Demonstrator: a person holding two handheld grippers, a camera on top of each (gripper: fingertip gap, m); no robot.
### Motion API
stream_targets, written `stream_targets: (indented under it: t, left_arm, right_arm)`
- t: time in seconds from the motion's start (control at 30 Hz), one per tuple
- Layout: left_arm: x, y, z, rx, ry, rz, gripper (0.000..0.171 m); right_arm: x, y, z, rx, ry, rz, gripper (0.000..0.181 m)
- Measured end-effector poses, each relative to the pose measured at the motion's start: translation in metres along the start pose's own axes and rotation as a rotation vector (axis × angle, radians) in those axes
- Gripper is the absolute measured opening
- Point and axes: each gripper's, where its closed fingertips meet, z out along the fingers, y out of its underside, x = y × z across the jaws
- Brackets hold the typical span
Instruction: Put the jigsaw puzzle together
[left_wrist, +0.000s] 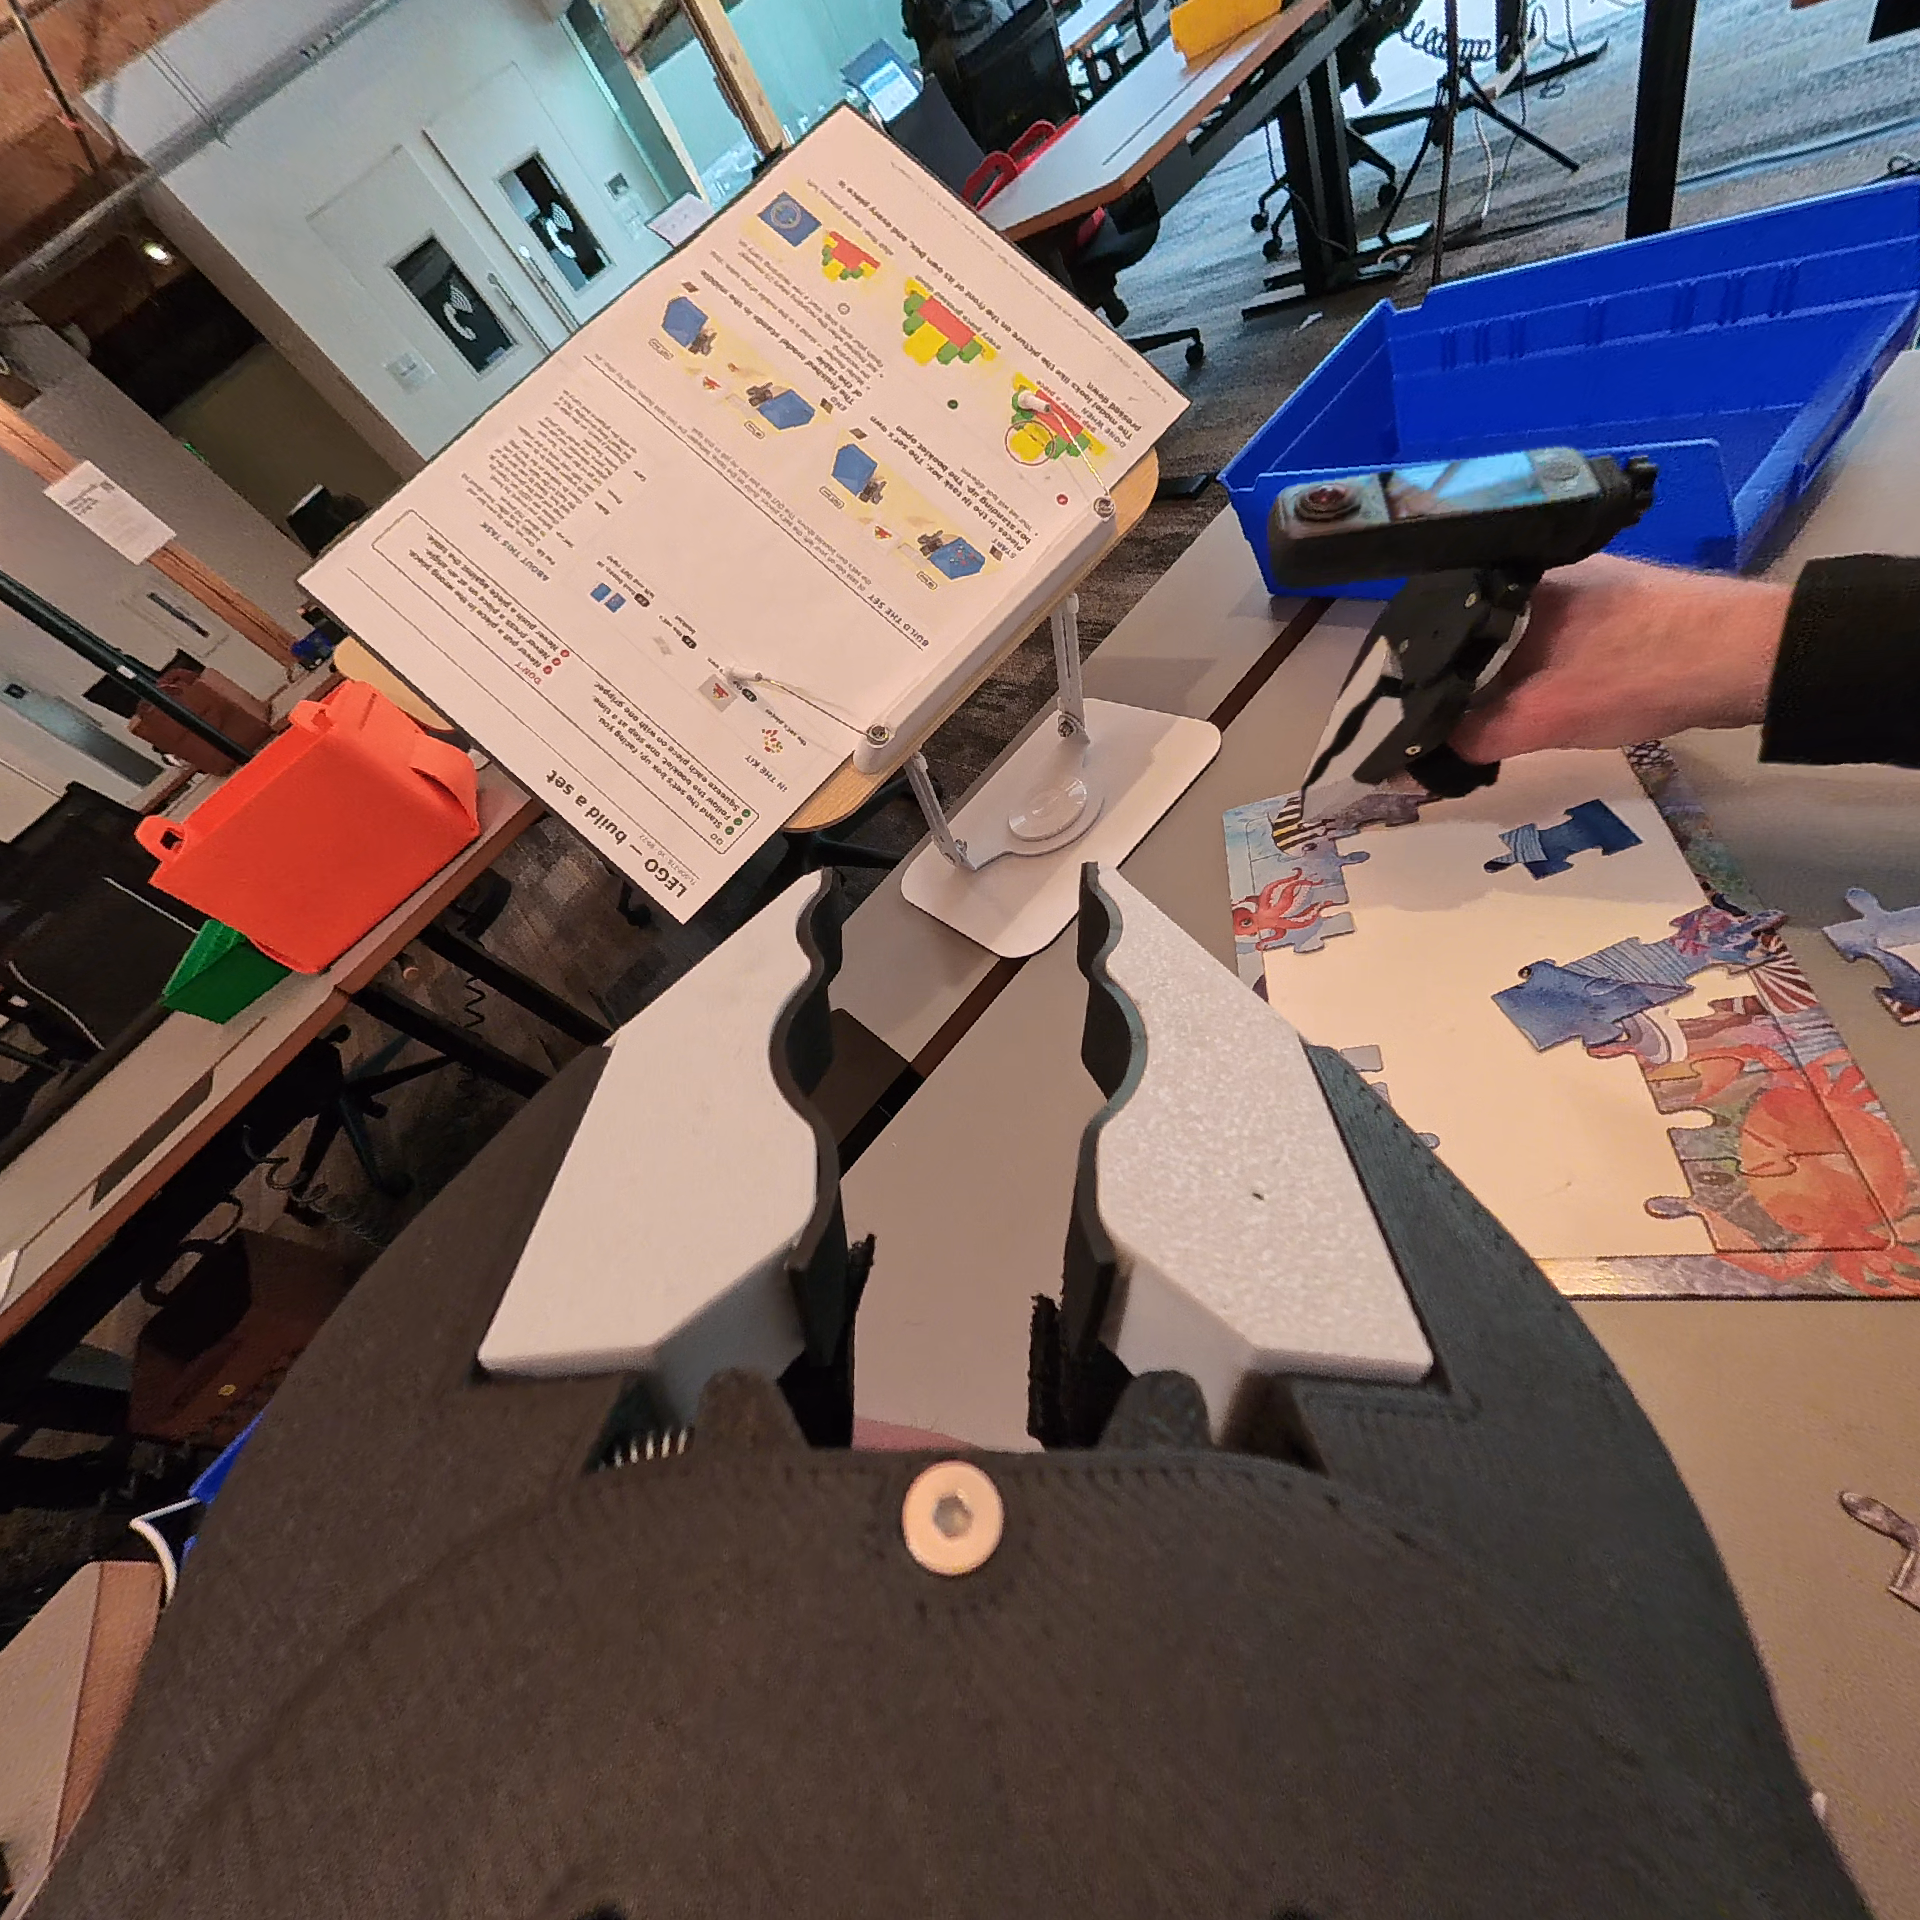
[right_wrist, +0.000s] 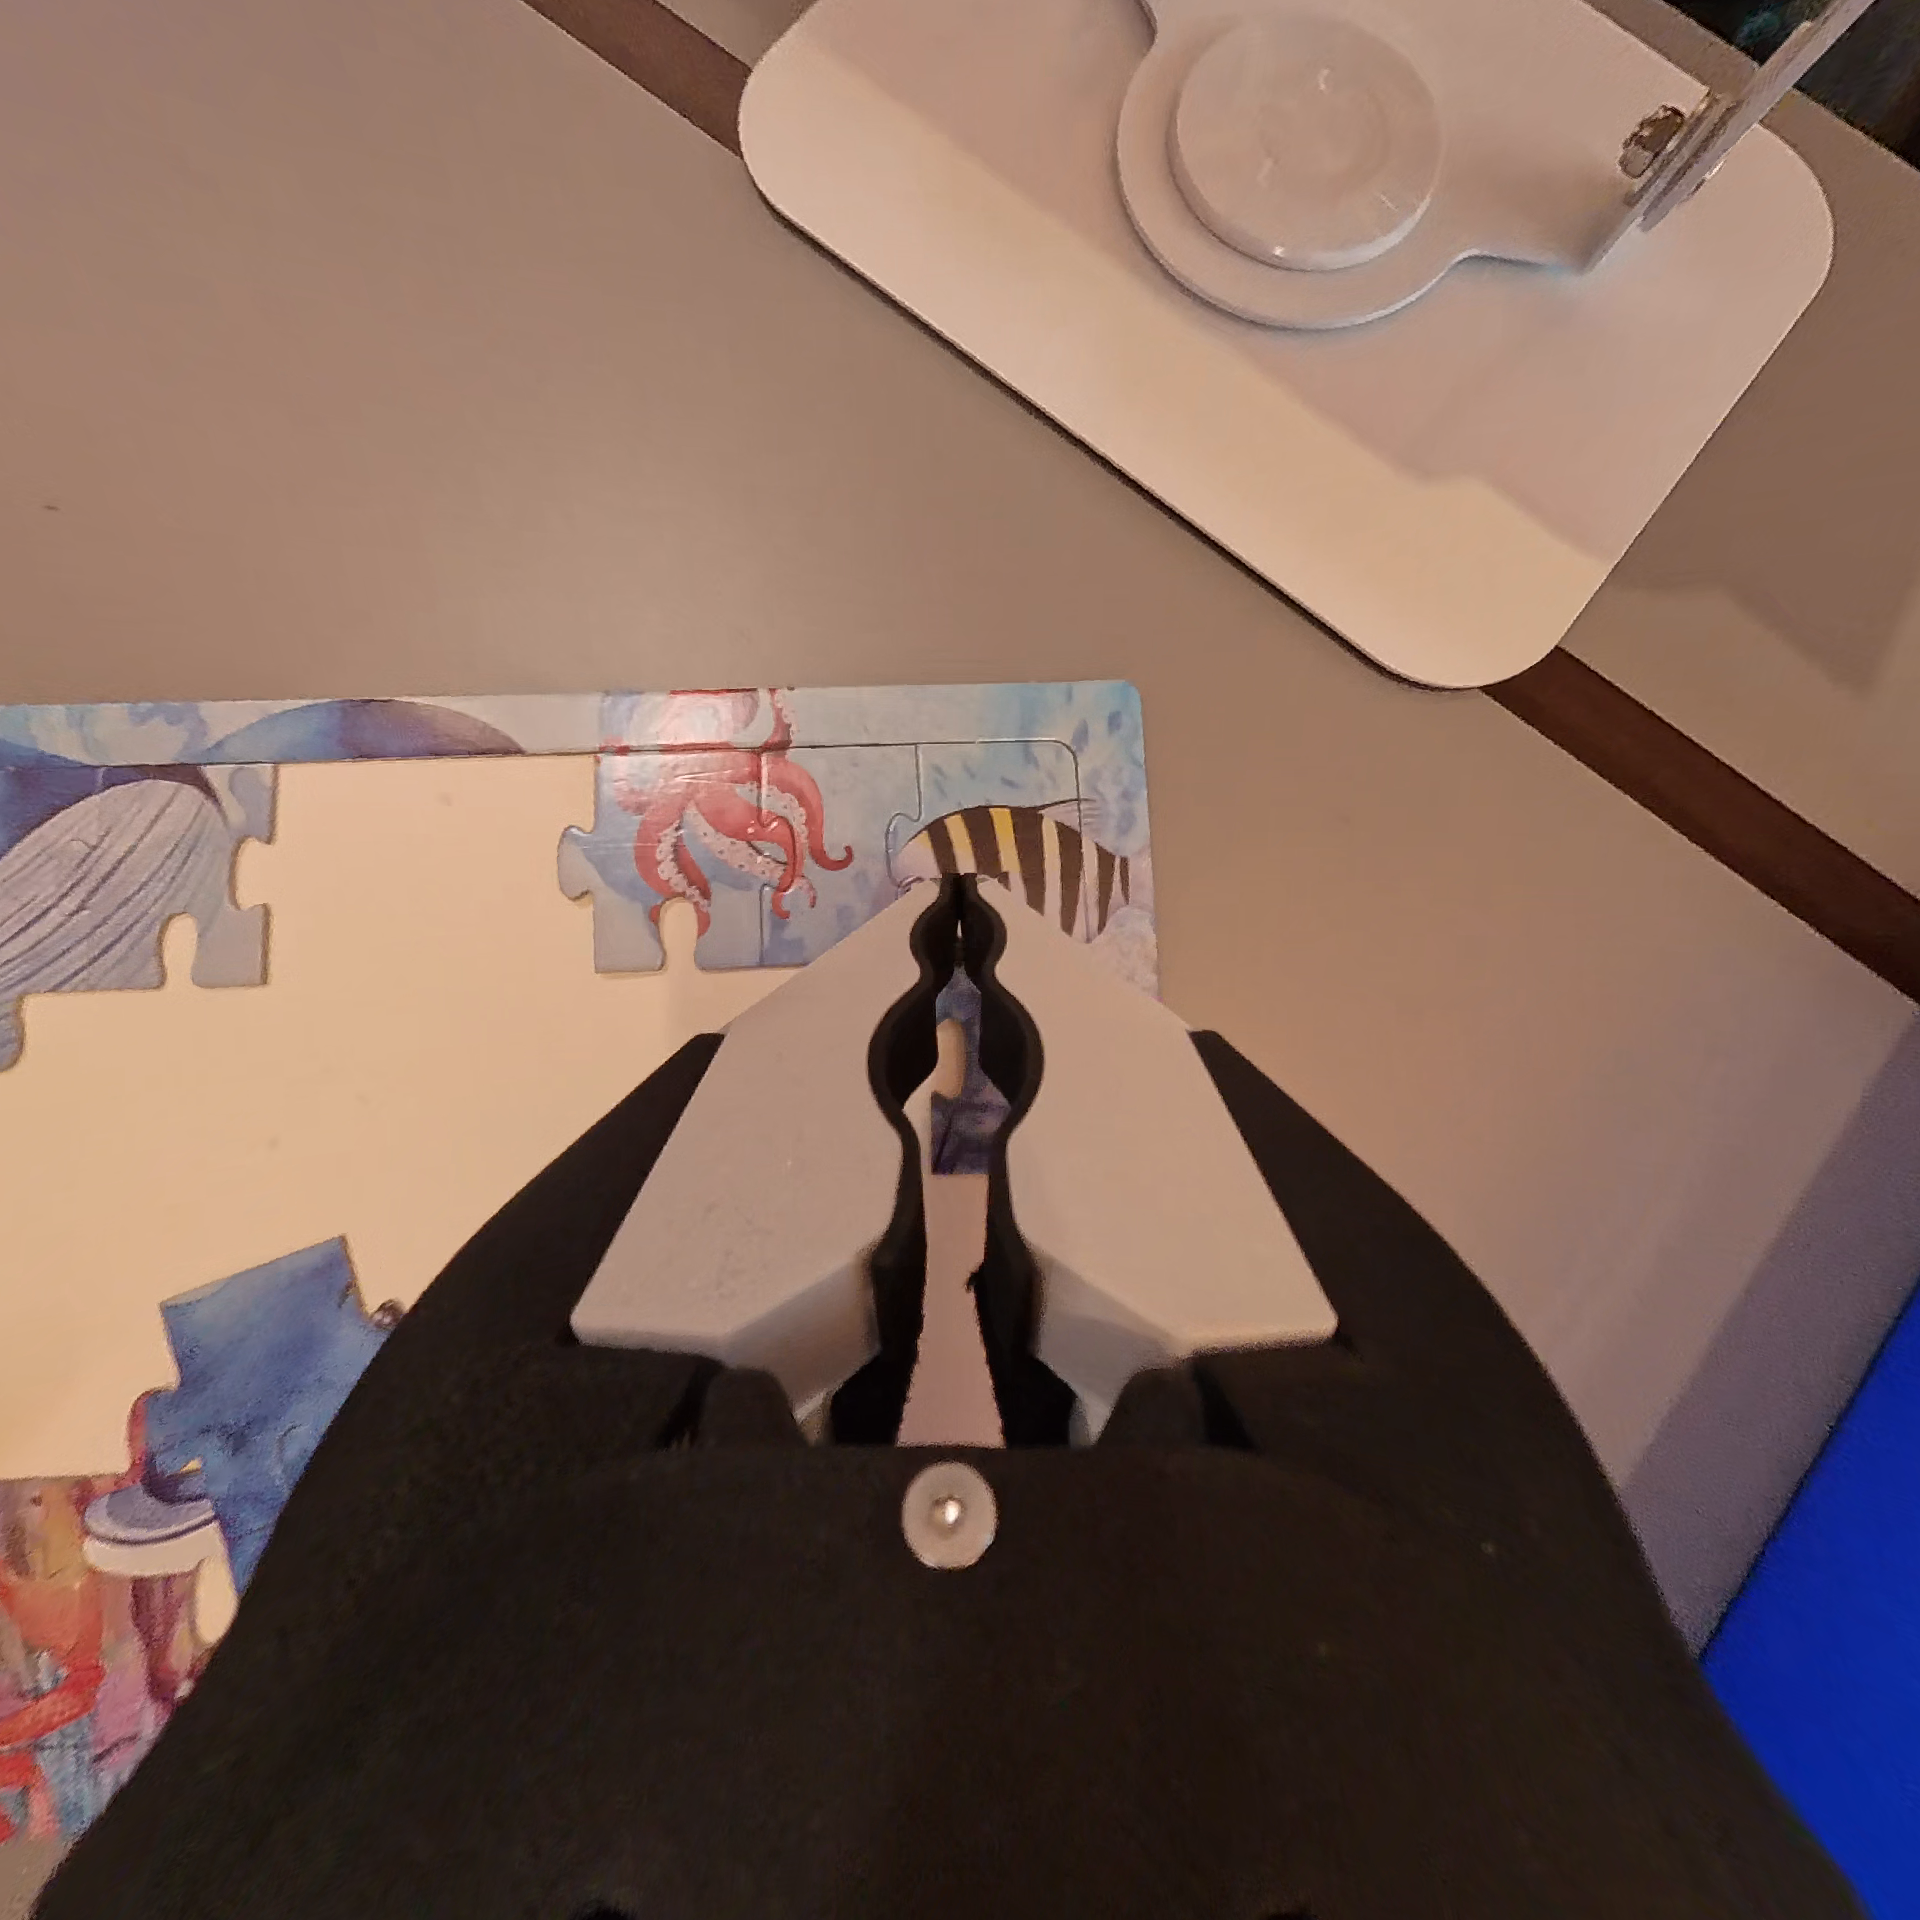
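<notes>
The right gripper (right_wrist: 961, 883), jaws together, presses the flat cardboard striped-fish puzzle piece (right_wrist: 1023, 847) at the far right corner of the cream jigsaw tray (right_wrist: 436, 1039). Light, thin and bendable, it probably wants edge pinches. The left gripper (left_wrist: 956, 904) hangs apart, empty.

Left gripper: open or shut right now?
Open. In the left wrist view the left gripper has a clear gap between its fingers, with bare table visible through it and nothing held.
</notes>
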Motion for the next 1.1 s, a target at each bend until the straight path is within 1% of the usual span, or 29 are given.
stream_targets:
  t: [0.07, 0.3, 0.57, 0.7, 0.77, 0.83, 0.87, 0.9, 1.03, 1.1]
  left_arm:
    - [-0.001, 0.001, 0.000, -0.002, -0.003, -0.001, 0.044]
    - [-0.003, 0.002, 0.000, -0.004, -0.005, -0.005, 0.044]
    - [-0.001, 0.002, 0.000, -0.007, -0.003, 0.003, 0.044]
    - [-0.001, 0.003, 0.001, -0.013, -0.003, 0.003, 0.044]
    - [0.000, 0.003, 0.001, -0.014, 0.001, 0.005, 0.044]
    - [-0.001, 0.004, 0.001, -0.015, -0.001, 0.003, 0.044]
    - [-0.001, 0.004, 0.002, -0.015, -0.002, 0.001, 0.044]
    - [-0.001, 0.005, 0.002, -0.018, -0.002, 0.002, 0.044]
    - [0.002, 0.004, 0.005, -0.026, 0.005, 0.012, 0.044]
    - [0.003, 0.004, 0.005, -0.028, 0.007, 0.016, 0.044]
  right_arm:
    - [0.006, 0.008, 0.009, -0.056, 0.012, -0.003, 0.000]
    - [0.009, 0.014, 0.007, -0.036, -0.034, 0.051, 0.000]
    - [0.001, 0.012, 0.010, -0.045, -0.077, -0.007, 0.000]
    - [0.001, 0.012, 0.010, -0.053, -0.109, -0.001, 0.000]
    - [0.009, 0.011, 0.004, -0.050, -0.084, 0.001, 0.000]
    - [0.018, 0.001, -0.009, 0.024, -0.079, 0.059, 0.000]
    - [0.022, 0.003, -0.011, 0.022, -0.066, 0.072, 0.000]
    - [0.026, 0.006, -0.010, 0.009, -0.048, 0.063, 0.000]
    - [0.020, 0.019, 0.003, -0.039, -0.051, 0.029, 0.000]
    - [0.017, 0.018, 0.007, -0.015, -0.064, 0.042, 0.000]
